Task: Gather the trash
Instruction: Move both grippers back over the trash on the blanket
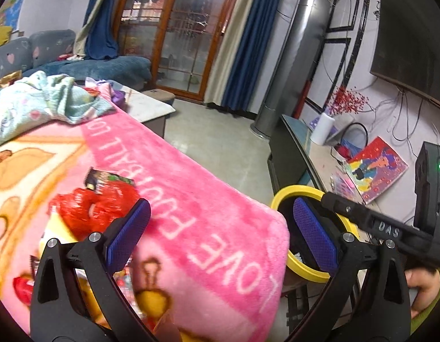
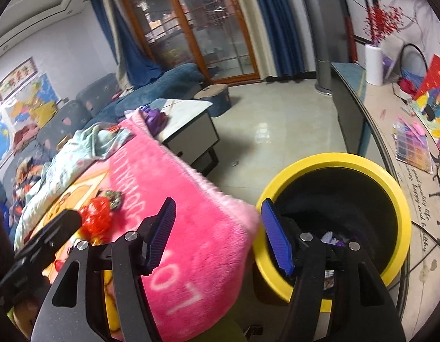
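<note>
The crinkled red plastic wrapper (image 1: pixel 94 208) lies on the pink plush blanket (image 1: pixel 208 228), just ahead and left of your left gripper (image 1: pixel 220 228), whose blue-padded jaws stand apart with nothing between them. No clear long axis shows; it is a loose bunch. A small dark printed packet (image 1: pixel 106 181) sits touching its far side, so count two clear pieces, with more blurred scraps nearer you. Your right gripper (image 2: pixel 217 233), also apart and empty, is farther off, hanging by the one yellow-rimmed black bin (image 2: pixel 334 162), beside the blanket's edge. The left hand looks nearer
</note>
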The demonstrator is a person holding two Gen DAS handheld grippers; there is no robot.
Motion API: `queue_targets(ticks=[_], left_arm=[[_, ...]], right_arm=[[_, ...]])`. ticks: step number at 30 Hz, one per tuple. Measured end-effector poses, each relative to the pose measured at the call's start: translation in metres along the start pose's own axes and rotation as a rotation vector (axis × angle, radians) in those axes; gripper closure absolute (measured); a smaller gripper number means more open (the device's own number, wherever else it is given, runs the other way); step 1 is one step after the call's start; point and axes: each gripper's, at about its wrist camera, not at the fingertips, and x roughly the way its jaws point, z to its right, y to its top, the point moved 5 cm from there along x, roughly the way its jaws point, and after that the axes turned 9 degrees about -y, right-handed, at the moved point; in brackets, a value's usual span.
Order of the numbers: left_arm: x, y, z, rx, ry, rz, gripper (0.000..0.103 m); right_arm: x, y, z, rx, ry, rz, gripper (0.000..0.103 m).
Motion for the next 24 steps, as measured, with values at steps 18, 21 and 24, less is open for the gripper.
queue_targets(ticks=[18,21,24], left_arm=[[-0.048,0.007,-0.05,-0.067,0.085,0.084,0.011],[-0.055,0.007,-0.059,-0.078,0.097,0.091,0.011],[-0.063,0.005,-0.067,-0.086,0.11,0.098,0.011]], right_arm=[[-0.011,-0.025,-0.075,-0.179,0.097,0.007,0.043],[-0.012,-0.029,-0.086,-0.209,0.113,0.005,0.043],[-0.012,-0.031,-0.095,-0.228,0.128,0.002,0.043]])
